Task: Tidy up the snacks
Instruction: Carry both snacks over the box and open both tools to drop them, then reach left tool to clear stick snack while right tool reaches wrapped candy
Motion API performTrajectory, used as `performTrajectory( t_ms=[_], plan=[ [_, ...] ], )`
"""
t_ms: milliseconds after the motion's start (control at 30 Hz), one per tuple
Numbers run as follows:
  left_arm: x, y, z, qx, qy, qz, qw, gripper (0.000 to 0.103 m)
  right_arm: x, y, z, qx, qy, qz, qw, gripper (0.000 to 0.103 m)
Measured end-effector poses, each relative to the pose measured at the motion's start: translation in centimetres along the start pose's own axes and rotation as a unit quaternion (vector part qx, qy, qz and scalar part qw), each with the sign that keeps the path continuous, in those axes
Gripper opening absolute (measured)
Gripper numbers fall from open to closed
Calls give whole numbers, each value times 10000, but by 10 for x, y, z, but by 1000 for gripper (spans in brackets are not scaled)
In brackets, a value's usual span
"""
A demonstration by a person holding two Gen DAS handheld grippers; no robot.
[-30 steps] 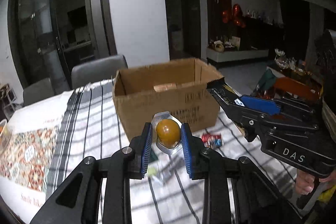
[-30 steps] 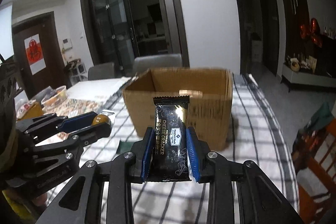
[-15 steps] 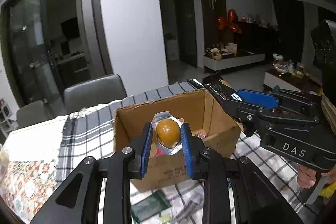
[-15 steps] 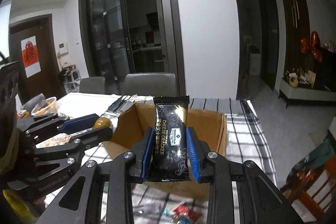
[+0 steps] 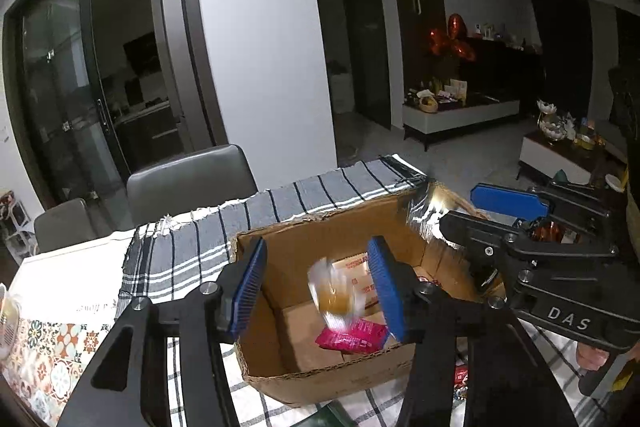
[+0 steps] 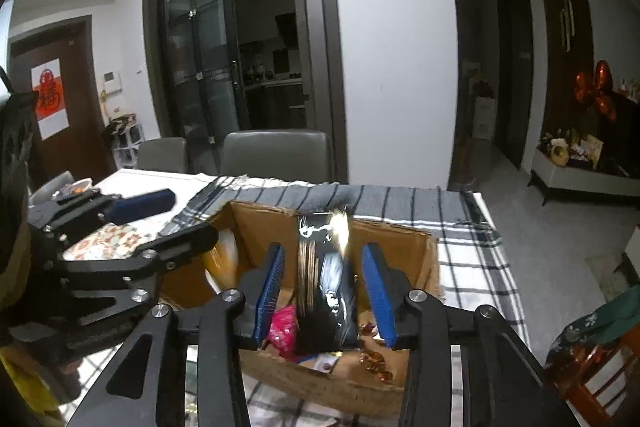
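An open cardboard box (image 5: 280, 375) (image 6: 400, 239) stands on the striped tablecloth. My left gripper (image 5: 316, 287) is open above it; the orange snack in clear wrap (image 5: 334, 297) is blurred, falling between the jaws into the box. My right gripper (image 6: 326, 287) is open over the box too; the black cracker packet (image 6: 328, 275) is blurred between the spread jaws, dropping in. A pink packet (image 5: 352, 337) (image 6: 284, 333) and other snacks lie inside the box.
Grey chairs (image 5: 188, 183) (image 6: 276, 155) stand behind the table. A patterned mat (image 5: 48, 363) lies at the left. Loose packets (image 5: 460, 377) lie on the cloth by the box. A floor and low cabinet (image 6: 580, 179) are to the right.
Both grippers moved over the box and opened. The orange snack and the black cracker packet left the jaws and are falling into the box.
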State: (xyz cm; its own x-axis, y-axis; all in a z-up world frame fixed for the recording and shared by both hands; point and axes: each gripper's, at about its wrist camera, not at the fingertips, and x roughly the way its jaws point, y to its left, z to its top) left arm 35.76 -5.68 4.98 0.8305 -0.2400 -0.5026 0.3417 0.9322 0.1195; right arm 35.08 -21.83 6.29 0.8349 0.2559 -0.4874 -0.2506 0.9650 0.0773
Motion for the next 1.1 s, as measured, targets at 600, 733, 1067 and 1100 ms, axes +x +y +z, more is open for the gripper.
performTrajectory(
  t_ms=[600, 733, 1067, 1100],
  plan=[
    [-58, -27, -36, 479, -177, -72, 9987, 52, -52, 13, -23, -210, -50, 230, 9995, 41],
    [-69, -32, -48, 473, -128, -194, 9986, 52, -60, 21, -35, -303, 42, 344, 9989, 41],
    [-70, -38, -79, 473, 264, -371, 9978, 52, -60, 23, -65, -273, 382, 334, 9983, 41],
    [-70, -39, -81, 488, 293, -373, 9977, 52, -59, 23, -68, -287, 419, 332, 9982, 41]
  ],
)
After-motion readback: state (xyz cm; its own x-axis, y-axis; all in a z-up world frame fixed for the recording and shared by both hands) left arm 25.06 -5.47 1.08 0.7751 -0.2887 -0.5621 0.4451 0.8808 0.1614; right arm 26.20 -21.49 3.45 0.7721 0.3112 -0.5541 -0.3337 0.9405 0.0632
